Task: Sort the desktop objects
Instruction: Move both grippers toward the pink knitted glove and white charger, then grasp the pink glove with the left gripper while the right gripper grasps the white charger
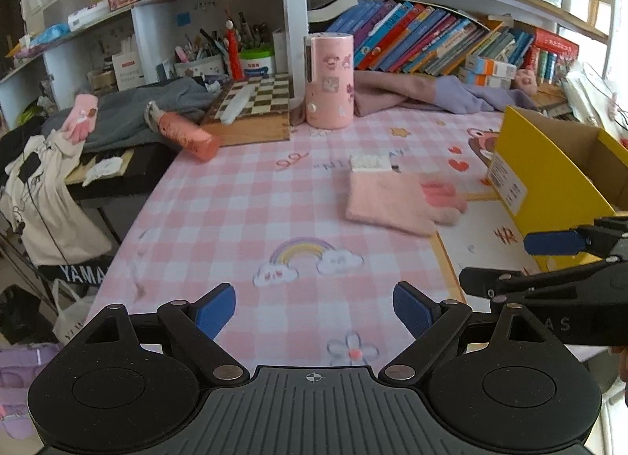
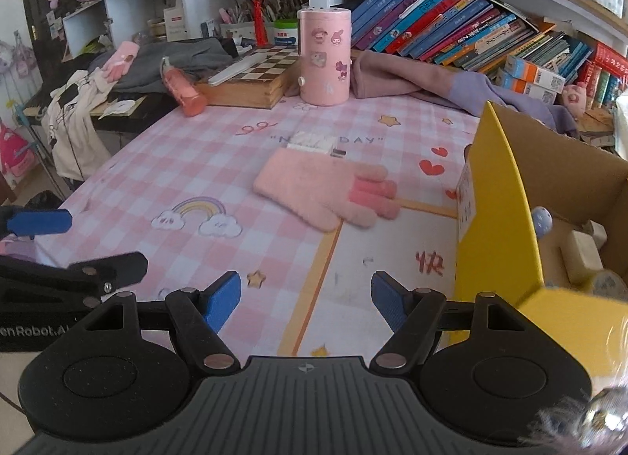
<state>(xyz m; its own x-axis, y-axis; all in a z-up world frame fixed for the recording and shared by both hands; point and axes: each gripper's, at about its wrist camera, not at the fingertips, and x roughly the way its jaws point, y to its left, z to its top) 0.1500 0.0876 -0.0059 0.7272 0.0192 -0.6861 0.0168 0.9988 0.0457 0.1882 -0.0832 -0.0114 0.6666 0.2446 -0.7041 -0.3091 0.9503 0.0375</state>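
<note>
A pink glove (image 1: 396, 200) lies flat on the pink checked tablecloth (image 1: 243, 196), with a small white card (image 1: 371, 161) at its cuff; both also show in the right wrist view, glove (image 2: 322, 190) and card (image 2: 312, 141). A yellow cardboard box (image 1: 549, 176) stands open at the right; in the right wrist view the box (image 2: 498, 196) holds small items. My left gripper (image 1: 314, 312) is open and empty above the near cloth. My right gripper (image 2: 306, 300) is open and empty, next to the box's left wall.
A pink cylinder container (image 1: 329, 80), a chessboard box (image 1: 255, 108) and a salmon folded umbrella (image 1: 188, 133) stand at the back. Purple and pink clothes (image 1: 431, 92) lie before a row of books (image 1: 431, 39). A second pink glove (image 1: 80, 117) rests on grey clothing at the left.
</note>
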